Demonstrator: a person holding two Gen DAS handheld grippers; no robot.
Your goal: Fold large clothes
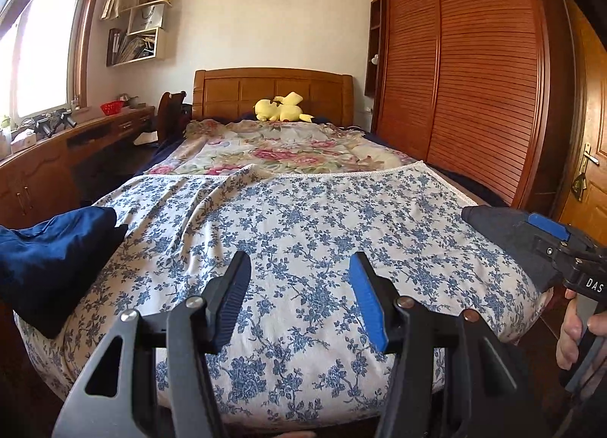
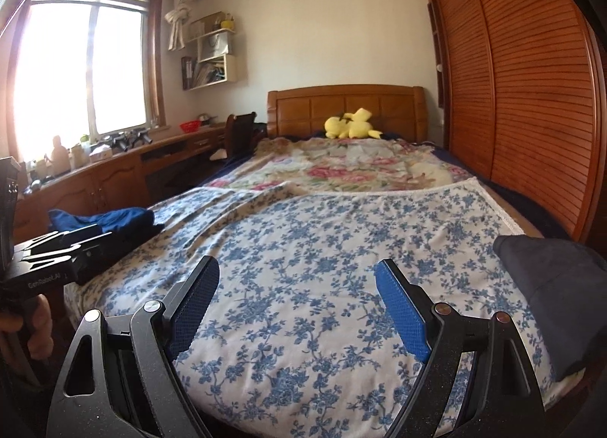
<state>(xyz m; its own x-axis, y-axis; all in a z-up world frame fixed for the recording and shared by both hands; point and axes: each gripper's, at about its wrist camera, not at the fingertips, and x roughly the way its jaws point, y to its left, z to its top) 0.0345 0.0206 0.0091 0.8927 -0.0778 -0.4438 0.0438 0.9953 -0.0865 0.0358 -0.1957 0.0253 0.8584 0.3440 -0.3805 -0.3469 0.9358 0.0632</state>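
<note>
Your left gripper (image 1: 299,267) hangs over the near end of the bed, its jaws partly apart with nothing between them, only the blue-flowered sheet (image 1: 303,218) below. Your right gripper (image 2: 299,274) hangs over the same sheet a little to the right, jaws spread wider and just as empty. Your hand (image 1: 573,328) shows on the right gripper's handle at the edge of the left view.

Two clothes lie on the sheet near the foot of the bed. A blue garment (image 1: 49,252) sits bunched at the left edge, just beside your left gripper. A dark grey garment (image 2: 557,286) lies at the right edge, just beside your right gripper. Neither gripper touches either one.

Beyond the sheet's trimmed edge a pink-flowered quilt (image 1: 273,149) covers the far half of the bed. A yellow plush (image 1: 280,107) lies against the wooden headboard (image 1: 273,85). A desk (image 2: 114,172) runs along the left wall under the window (image 2: 83,70), and a slatted wardrobe (image 1: 463,70) fills the right wall.
</note>
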